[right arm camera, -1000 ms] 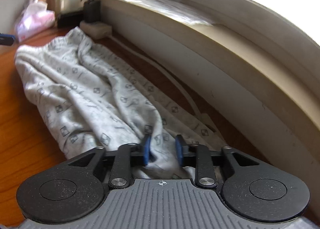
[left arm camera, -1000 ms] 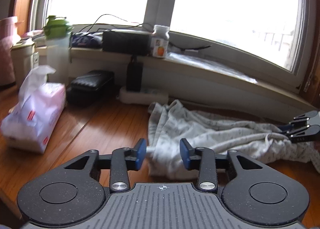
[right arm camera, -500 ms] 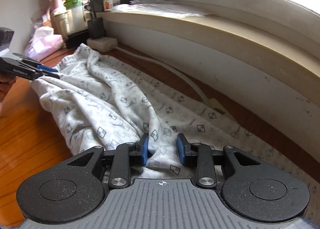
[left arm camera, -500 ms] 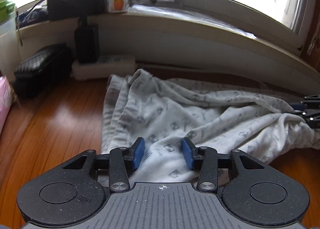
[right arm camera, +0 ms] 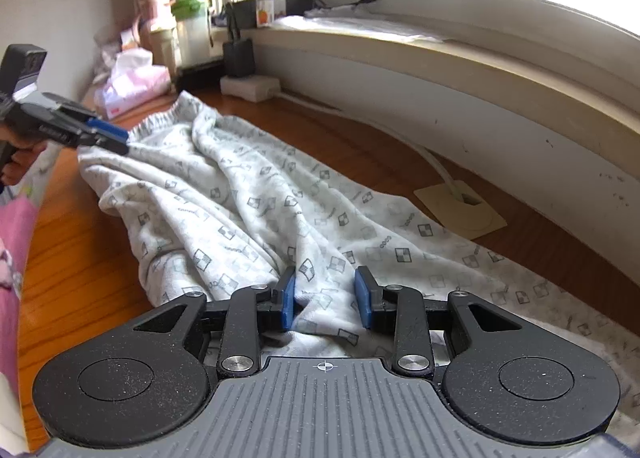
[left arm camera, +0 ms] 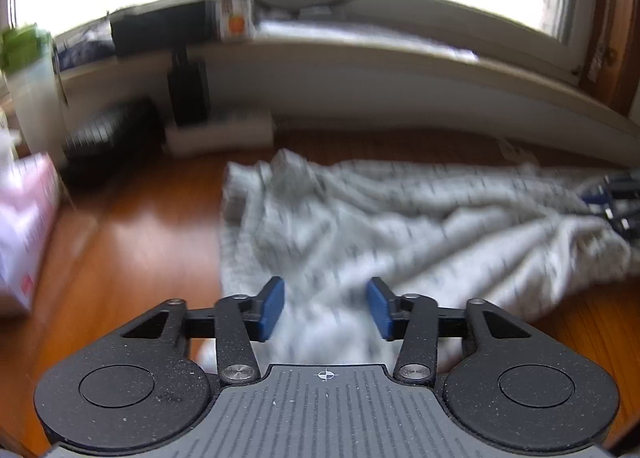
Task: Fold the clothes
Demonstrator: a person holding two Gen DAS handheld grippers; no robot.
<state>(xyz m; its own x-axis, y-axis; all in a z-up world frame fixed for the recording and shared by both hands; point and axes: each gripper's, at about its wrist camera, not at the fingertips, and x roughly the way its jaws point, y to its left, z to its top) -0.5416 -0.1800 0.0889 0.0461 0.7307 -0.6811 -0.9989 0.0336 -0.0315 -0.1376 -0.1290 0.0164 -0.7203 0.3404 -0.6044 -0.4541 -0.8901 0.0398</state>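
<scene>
— What's different from half a second ago?

— Your left gripper (left arm camera: 325, 308) is swinging; its view is smearing now, and the tissue pack (left arm camera: 24, 234) is coming back in at the left edge. Your right gripper's (right arm camera: 325, 296) blue pads have opened wider than they were.

— So where's the garment sitting?

— The patterned white garment (right arm camera: 256, 201) is lying crumpled along the wooden table (right arm camera: 80, 270), stretching from your right gripper toward your left one, with the windowsill wall (right arm camera: 440, 97) running beside it. Its gathered band is lying at the far end, near the white power strip (right arm camera: 250, 86).

— And what are your fingers doing?

— On the left you're holding them spread, with cloth showing between them; whether they're touching it I can't tell through the blur. On the right you're also holding them parted, a ridge of fabric lying in the gap, the left pad (right arm camera: 287, 300) brushing it without a full pinch.
</scene>
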